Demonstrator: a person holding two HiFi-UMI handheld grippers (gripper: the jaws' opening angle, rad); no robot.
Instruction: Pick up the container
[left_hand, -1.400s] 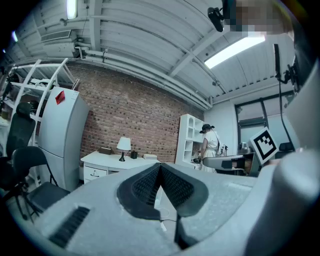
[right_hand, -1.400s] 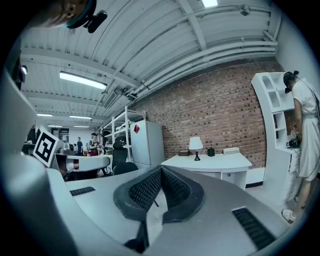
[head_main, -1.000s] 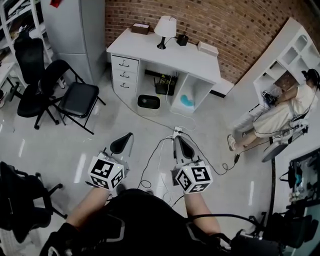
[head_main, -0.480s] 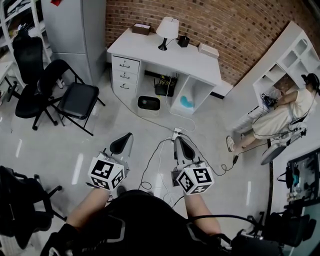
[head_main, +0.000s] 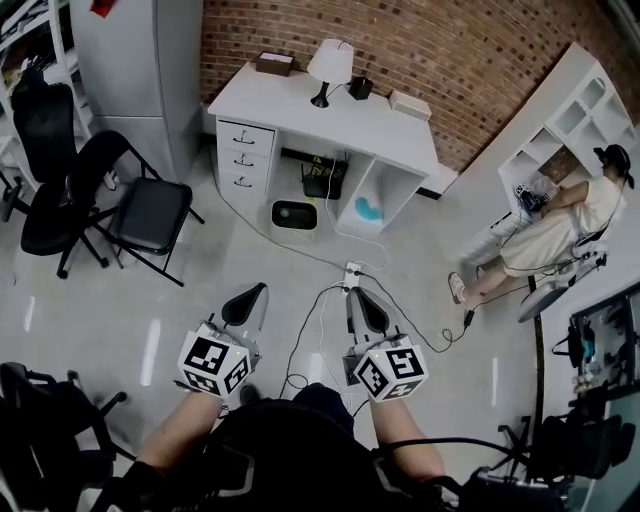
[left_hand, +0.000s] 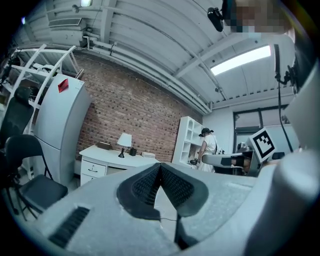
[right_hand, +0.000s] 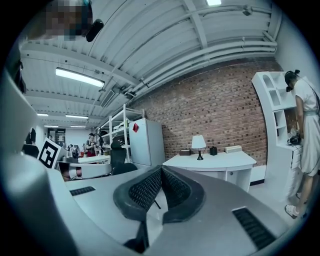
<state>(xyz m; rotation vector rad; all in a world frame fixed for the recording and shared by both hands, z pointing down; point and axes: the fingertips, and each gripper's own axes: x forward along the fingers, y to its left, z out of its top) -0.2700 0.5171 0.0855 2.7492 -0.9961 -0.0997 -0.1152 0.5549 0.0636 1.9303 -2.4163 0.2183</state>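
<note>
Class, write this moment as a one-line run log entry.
left gripper: shut, empty | right gripper: shut, empty | white bin: on floor by desk, untouched

White desk (head_main: 300, 105): table lamp (head_main: 328, 68), brown box (head_main: 273, 63), dark cup (head_main: 360, 88), flat white box (head_main: 410, 104) on top. Grey floor (head_main: 180, 290): power strip (head_main: 352, 269) with cables (head_main: 308, 322), white bin (head_main: 294, 216) just beside desk.

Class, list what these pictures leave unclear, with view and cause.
- Head view: blue object under the white desk, too small to identify.
- Left gripper view: most of the floor, hidden by the left gripper.
- Head view: white shelf unit, cut off by the right edge.
</note>
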